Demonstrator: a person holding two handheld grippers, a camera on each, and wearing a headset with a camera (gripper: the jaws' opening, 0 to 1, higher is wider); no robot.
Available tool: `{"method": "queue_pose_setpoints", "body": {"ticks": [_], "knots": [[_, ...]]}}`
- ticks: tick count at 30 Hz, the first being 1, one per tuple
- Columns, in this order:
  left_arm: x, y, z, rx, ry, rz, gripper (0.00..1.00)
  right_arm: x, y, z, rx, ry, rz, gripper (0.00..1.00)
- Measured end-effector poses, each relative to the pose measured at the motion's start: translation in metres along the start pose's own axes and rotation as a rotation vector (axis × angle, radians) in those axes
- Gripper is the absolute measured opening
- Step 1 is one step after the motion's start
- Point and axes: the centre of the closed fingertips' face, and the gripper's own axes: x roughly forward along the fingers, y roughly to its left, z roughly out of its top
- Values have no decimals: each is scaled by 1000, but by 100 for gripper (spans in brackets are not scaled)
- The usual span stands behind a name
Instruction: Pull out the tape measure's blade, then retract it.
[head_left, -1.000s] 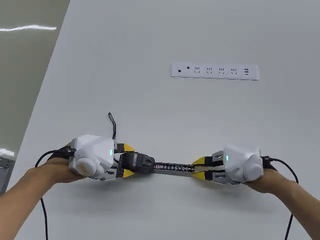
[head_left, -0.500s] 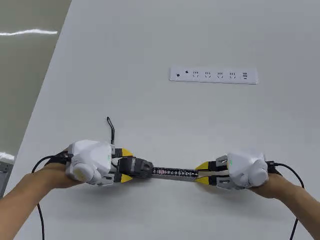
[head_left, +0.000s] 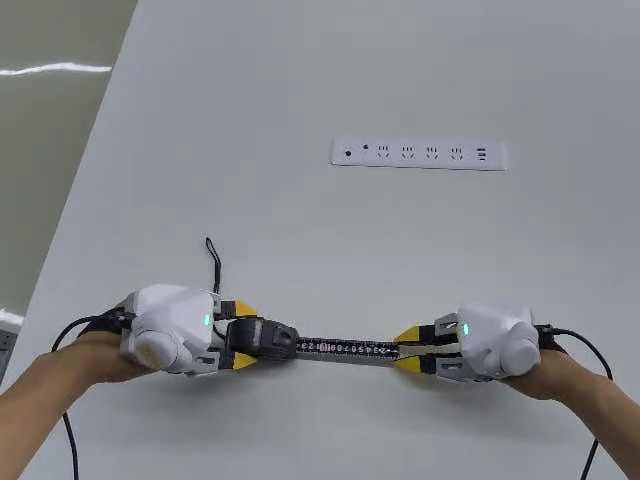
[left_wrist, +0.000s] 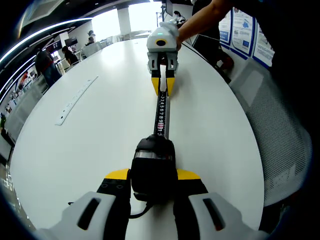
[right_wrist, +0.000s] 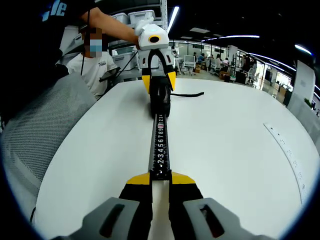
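One tape measure (head_left: 272, 340) lies on the white tabletop (head_left: 300, 230), on the near side of the single power strip (head_left: 419, 154). Two grippers face each other. The left gripper (head_left: 248, 335) has its fingers clenched around the tape measure. The right gripper (head_left: 405, 349) has its fingers pinching the end of the one blade (head_left: 345, 349), which is stretched between them.

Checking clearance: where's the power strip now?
In the head view the power strip lies on the table, up and right of centre, beyond the blade, apart from it.

Two grippers, left gripper (head_left: 250, 335) and right gripper (head_left: 405, 349); one tape measure (head_left: 281, 340), one power strip (head_left: 418, 154), one table (head_left: 300, 90).
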Motion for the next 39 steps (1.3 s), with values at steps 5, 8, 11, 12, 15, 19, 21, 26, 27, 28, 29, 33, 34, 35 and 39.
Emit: {"method": "queue_pose_setpoints", "body": {"ticks": [5,8,11,12,15,19,21,26,27,28,29,33,34,35,39], "knots": [[0,0,0,-2,2,1,28,-3,-1,-3,-1,2,-1,8],[0,0,0,-1,2,2,28,-5,-1,-5,3,3,-1,8],[1,0,1,-3,3,2,28,-8,0,-8,6,4,-3,8],[1,0,1,-2,3,2,28,-9,0,-9,6,5,-4,8],[1,0,1,-4,5,3,28,-11,-1,-11,12,5,-8,8],[1,0,1,-2,7,4,28,-13,-2,-13,4,12,-12,8],[1,0,1,-3,8,4,28,-14,-2,-14,5,11,-12,8],[1,0,2,0,10,7,28,-17,-2,-15,5,10,-13,8],[1,0,2,0,10,7,28,-17,-2,-15,6,10,-12,8],[1,0,2,0,11,6,28,-17,-2,-16,6,9,-13,8],[2,0,2,-1,12,5,28,-18,-2,-16,6,9,-14,8],[2,0,2,-1,13,4,28,-21,-2,-18,13,6,-15,8],[2,0,2,0,13,3,28,-22,-1,-19,14,6,-16,8],[2,0,2,-1,13,3,28,-23,-1,-20,17,6,-16,8],[2,0,2,0,16,2,28,-26,0,-22,22,6,-16,8]]}}
